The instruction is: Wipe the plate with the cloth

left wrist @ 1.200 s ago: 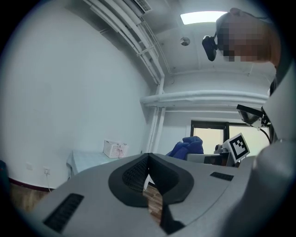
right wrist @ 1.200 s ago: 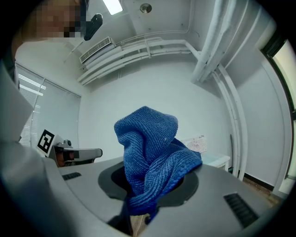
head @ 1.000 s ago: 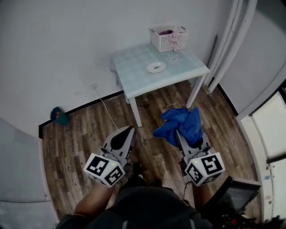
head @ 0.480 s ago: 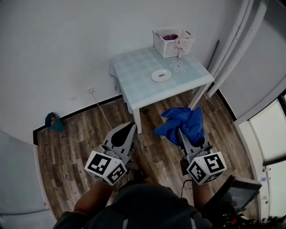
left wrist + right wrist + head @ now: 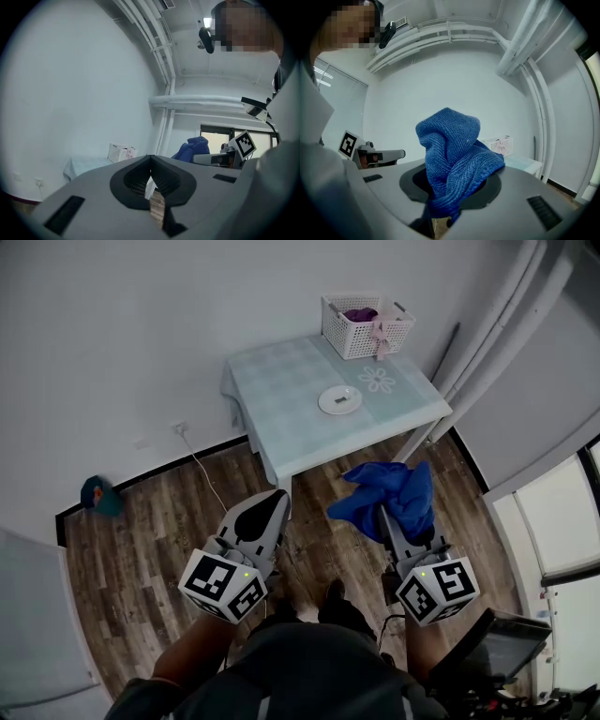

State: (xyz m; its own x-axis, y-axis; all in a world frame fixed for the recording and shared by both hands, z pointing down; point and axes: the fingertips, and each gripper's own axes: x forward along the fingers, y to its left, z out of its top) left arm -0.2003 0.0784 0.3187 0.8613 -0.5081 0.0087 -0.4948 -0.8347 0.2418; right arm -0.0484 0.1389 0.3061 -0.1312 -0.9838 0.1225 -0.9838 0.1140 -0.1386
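We record:
- Dark wood-plank floor [image 5: 141, 549].
- Square table [image 5: 281, 409] with a pale checked top, set against the white wall.
- Left gripper [image 5: 272, 504], jaws pressed together on nothing.
- Right gripper [image 5: 382, 514], clamping the cloth [image 5: 403, 491]: blue terry, bunched, held above the floor.
- White lattice basket [image 5: 361, 338] at the table's far corner.
- Round white plate [image 5: 339, 400] on the tabletop, well apart from the cloth.

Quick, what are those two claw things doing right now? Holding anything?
Left gripper: closed, nothing between its jaws.
Right gripper: closed on the blue cloth.
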